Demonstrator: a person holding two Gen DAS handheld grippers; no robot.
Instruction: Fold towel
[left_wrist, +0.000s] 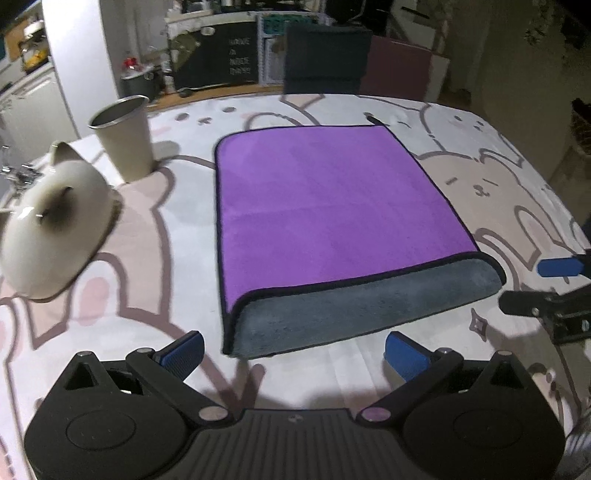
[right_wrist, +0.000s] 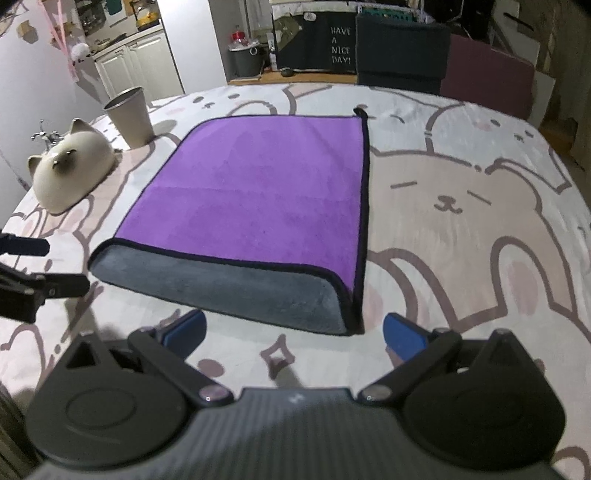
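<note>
A purple towel (left_wrist: 332, 206) with black trim lies folded flat on the table, its grey underside (left_wrist: 354, 306) showing along the near edge. It also shows in the right wrist view (right_wrist: 258, 192). My left gripper (left_wrist: 295, 350) is open and empty, just short of the towel's near left corner. My right gripper (right_wrist: 295, 334) is open and empty, just short of the near right corner. The right gripper shows at the right edge of the left wrist view (left_wrist: 554, 288); the left gripper shows at the left edge of the right wrist view (right_wrist: 33, 266).
A tablecloth (right_wrist: 461, 206) with bear drawings covers the table. A metal cup (left_wrist: 123, 136) and a white cat-shaped ceramic piece (left_wrist: 55, 221) stand left of the towel. A dark chair back (left_wrist: 325, 59) stands behind the far table edge.
</note>
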